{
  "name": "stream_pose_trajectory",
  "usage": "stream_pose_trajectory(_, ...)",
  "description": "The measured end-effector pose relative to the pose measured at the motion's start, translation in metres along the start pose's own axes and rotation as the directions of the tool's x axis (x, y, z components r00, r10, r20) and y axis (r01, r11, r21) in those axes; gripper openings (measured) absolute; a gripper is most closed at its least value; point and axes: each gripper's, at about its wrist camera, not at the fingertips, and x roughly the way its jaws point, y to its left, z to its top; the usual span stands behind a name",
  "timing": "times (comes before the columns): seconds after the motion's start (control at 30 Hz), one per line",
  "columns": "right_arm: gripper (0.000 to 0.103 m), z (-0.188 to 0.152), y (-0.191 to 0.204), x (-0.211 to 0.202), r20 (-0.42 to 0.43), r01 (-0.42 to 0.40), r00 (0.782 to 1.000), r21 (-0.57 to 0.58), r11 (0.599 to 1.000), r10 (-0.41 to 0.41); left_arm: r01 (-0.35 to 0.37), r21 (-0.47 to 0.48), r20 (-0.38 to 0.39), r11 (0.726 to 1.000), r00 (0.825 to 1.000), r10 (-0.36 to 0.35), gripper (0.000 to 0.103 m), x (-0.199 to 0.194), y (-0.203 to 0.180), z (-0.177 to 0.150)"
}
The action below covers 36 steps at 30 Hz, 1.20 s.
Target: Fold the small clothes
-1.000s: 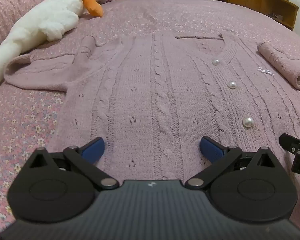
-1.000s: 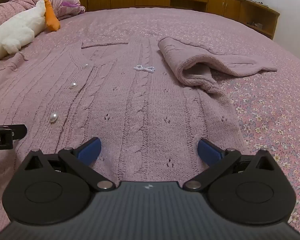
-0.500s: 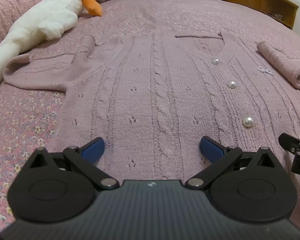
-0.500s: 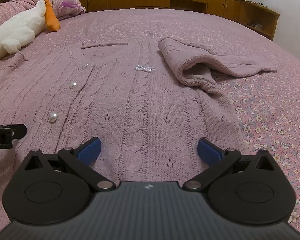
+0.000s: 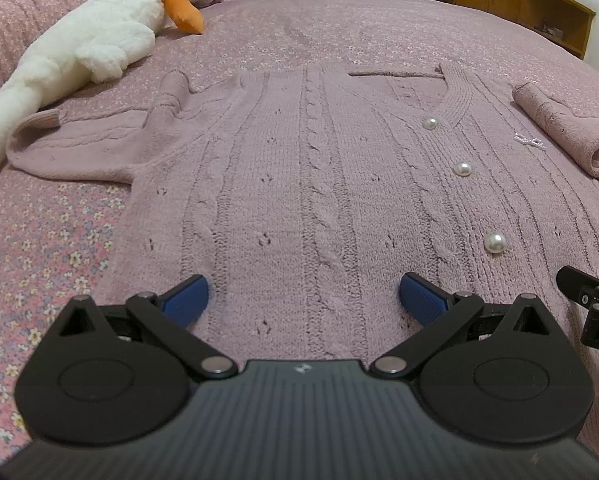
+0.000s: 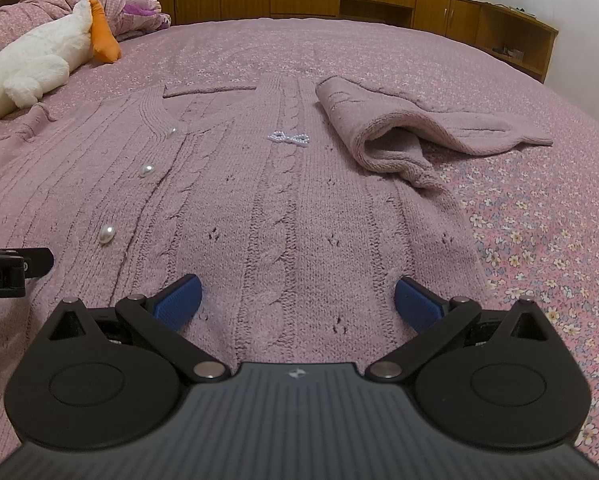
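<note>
- Cardigan (image 5: 299,184) in your left wrist view lies flat, front up, on the bed (image 5: 51,240); nothing has shifted over the last second. Your left gripper (image 5: 302,294) hovers over the hem, fingers wide apart, gripping nothing.
- In your right wrist view, your right gripper (image 6: 297,294) is equally unmoved, fingers spread above the hem. One sleeve (image 6: 415,136) is already folded in; judging by that, you haven't begun the next fold.

Bed (image 6: 539,240) with pink floral cover. Mauve knit cardigan (image 5: 299,200) spread flat on it. White plush toy (image 5: 79,52), probably a goose, far left.
</note>
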Motion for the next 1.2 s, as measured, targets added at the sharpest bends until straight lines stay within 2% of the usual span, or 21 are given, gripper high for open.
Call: stream_pose_trajectory(1.2, 0.103, -0.0003, 0.0002, -0.0004, 0.008, -0.003, 1.0, 0.005, 1.0, 0.002, 0.0, 0.001, 0.0, 1.0, 1.0, 0.0, 0.103, -0.0007, 0.0, -0.0014)
